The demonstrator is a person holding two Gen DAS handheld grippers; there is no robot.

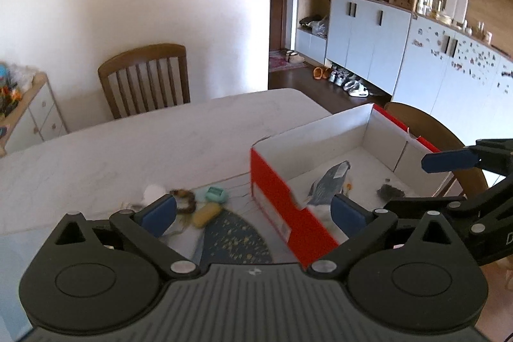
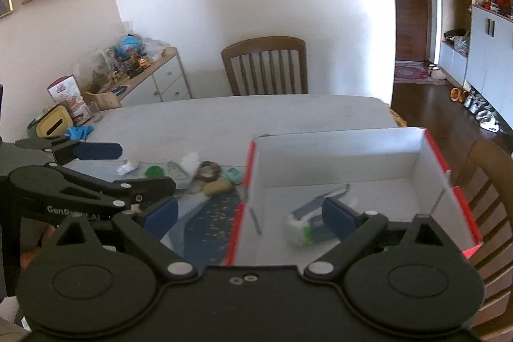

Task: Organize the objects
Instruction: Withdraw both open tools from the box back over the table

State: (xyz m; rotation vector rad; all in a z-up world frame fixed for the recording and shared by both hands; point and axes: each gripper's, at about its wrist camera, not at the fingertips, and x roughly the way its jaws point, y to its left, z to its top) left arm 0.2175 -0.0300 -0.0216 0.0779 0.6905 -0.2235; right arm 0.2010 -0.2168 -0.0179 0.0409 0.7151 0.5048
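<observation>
A red cardboard box [image 1: 279,197] with a white inside stands open on the white table [image 1: 144,143]; it also shows in the right wrist view [image 2: 352,146]. Inside lie a grey packet [image 1: 330,181], a small dark item [image 1: 389,190] and a white-green pack [image 2: 299,229]. Left of the box lie a yellow oblong [image 1: 206,213], a teal piece [image 1: 216,194], a brown ring [image 1: 186,201] and white wads [image 1: 154,191], on and near a dark blue speckled mat [image 1: 234,239]. My left gripper [image 1: 253,213] is open and empty, straddling the box's near corner. My right gripper [image 2: 250,213] is open and empty over the box's left wall.
Wooden chairs stand at the far side [image 1: 144,79] and at the right [image 2: 490,181] of the table. A green lid [image 2: 154,171] and a clear item [image 2: 176,170] lie among the loose things. A low cabinet [image 2: 160,79] with clutter stands at the left wall.
</observation>
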